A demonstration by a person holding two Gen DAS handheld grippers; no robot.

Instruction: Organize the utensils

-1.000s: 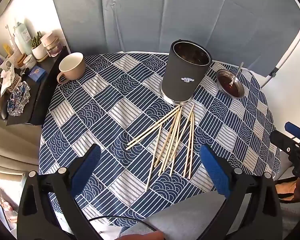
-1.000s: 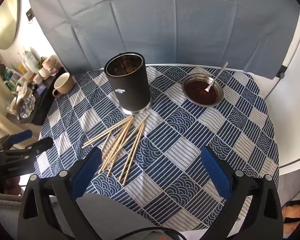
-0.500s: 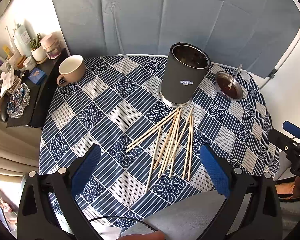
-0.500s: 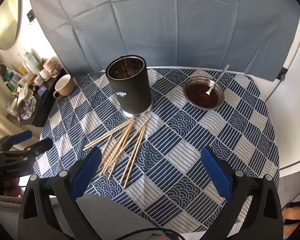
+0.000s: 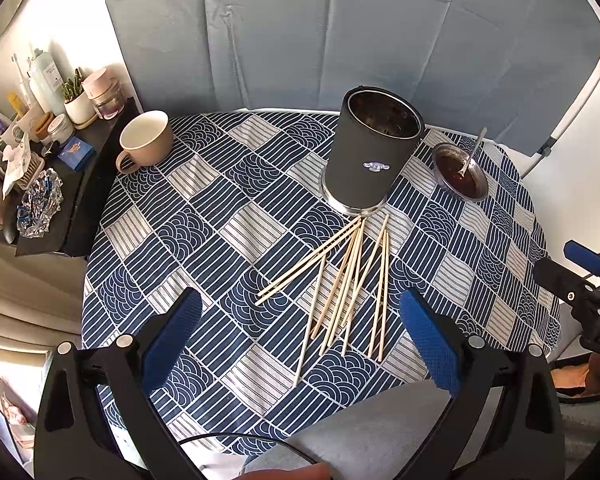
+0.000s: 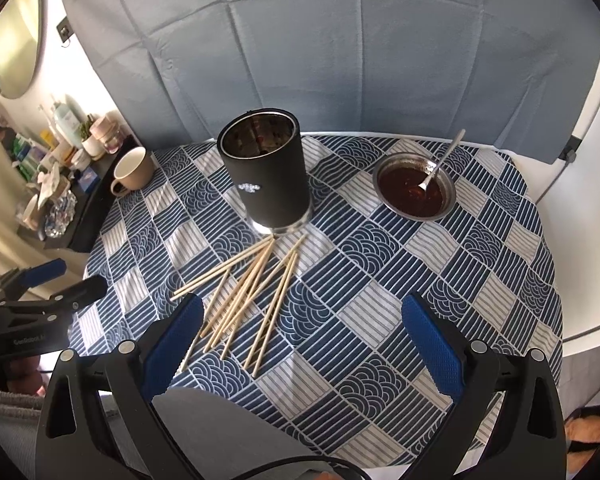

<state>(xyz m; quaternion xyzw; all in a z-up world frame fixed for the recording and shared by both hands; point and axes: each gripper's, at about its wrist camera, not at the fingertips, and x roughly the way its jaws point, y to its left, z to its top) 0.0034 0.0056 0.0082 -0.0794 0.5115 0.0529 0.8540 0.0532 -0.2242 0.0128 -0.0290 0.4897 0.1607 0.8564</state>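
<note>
Several wooden chopsticks (image 5: 342, 284) lie fanned out on the blue patterned tablecloth (image 5: 204, 216), in front of an upright black cylindrical holder (image 5: 370, 160). They also show in the right wrist view (image 6: 248, 292), below the holder (image 6: 268, 172). My left gripper (image 5: 300, 332) is open and empty, hovering above the table's near edge, short of the chopsticks. My right gripper (image 6: 302, 336) is open and empty, above the near edge, right of the chopsticks. Each gripper shows in the other's view, the right one (image 5: 580, 276) and the left one (image 6: 48, 288).
A metal bowl of dark sauce with a spoon (image 6: 414, 188) sits right of the holder. A beige mug (image 5: 146, 140) stands at the table's far left. A dark side shelf (image 5: 40, 168) crowded with bottles and jars lies left of the table. A grey cloth (image 5: 380, 432) lies at the near edge.
Both grippers have drawn back and up a little from the table; the holder and chopsticks look slightly farther away. Nothing on the table has moved.
</note>
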